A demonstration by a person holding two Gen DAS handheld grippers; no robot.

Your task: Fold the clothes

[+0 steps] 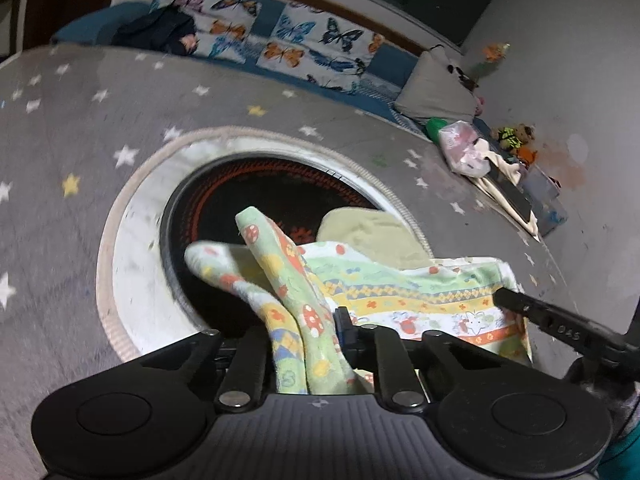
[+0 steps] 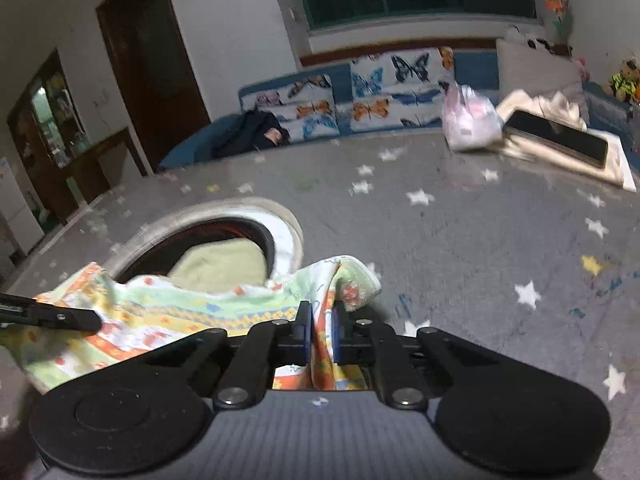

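Observation:
A small patterned cloth (image 1: 420,300) in green, yellow and orange stripes is stretched between both grippers above the grey star-print table. My left gripper (image 1: 308,332) is shut on one bunched corner, which stands up between its fingers. My right gripper (image 2: 322,332) is shut on the opposite corner (image 2: 344,280). The right gripper's finger also shows in the left wrist view (image 1: 552,316), and the left gripper's finger shows in the right wrist view (image 2: 52,316). A plain pale green cloth (image 2: 224,264) lies behind in the round well.
The table (image 2: 460,240) has a round opening with a white rim (image 1: 132,256) and a dark heater inside. A pink plastic bag (image 2: 472,120), a phone on a white board (image 2: 560,140) and a butterfly-print sofa (image 2: 360,92) stand at the far side.

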